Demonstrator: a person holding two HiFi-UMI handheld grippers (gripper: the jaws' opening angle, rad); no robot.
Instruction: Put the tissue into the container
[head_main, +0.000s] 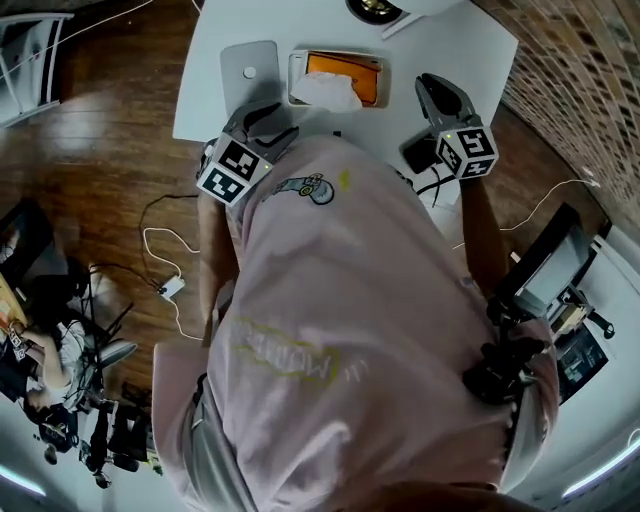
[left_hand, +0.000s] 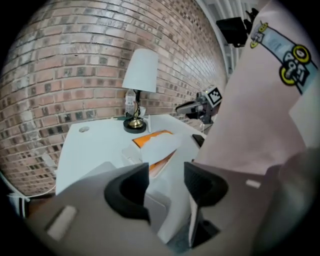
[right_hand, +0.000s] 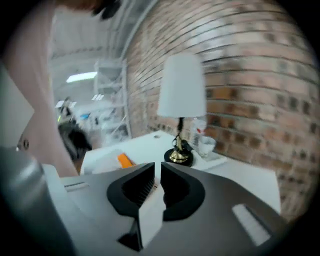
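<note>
A white tissue (head_main: 325, 92) sticks up out of an orange-topped tissue box (head_main: 368, 82) in the middle of the white table (head_main: 200, 90). Left of the box lies a flat grey container (head_main: 250, 65). My left gripper (head_main: 262, 120) hovers at the table's near edge just in front of the container, jaws open and empty; in its own view the gripper (left_hand: 166, 187) faces the tissue (left_hand: 161, 145). My right gripper (head_main: 442, 95) is to the right of the box, shut, with nothing seen between its jaws (right_hand: 158, 182). The orange box (right_hand: 125, 160) shows beyond its left jaw.
A lamp (left_hand: 140, 85) with a brass base stands at the table's far side by a brick wall (left_hand: 75, 60), with a bottle (left_hand: 130, 104) and a glass (right_hand: 206, 146) beside it. A black device (head_main: 420, 153) lies near the right gripper. Cables (head_main: 165, 250) run over the wooden floor.
</note>
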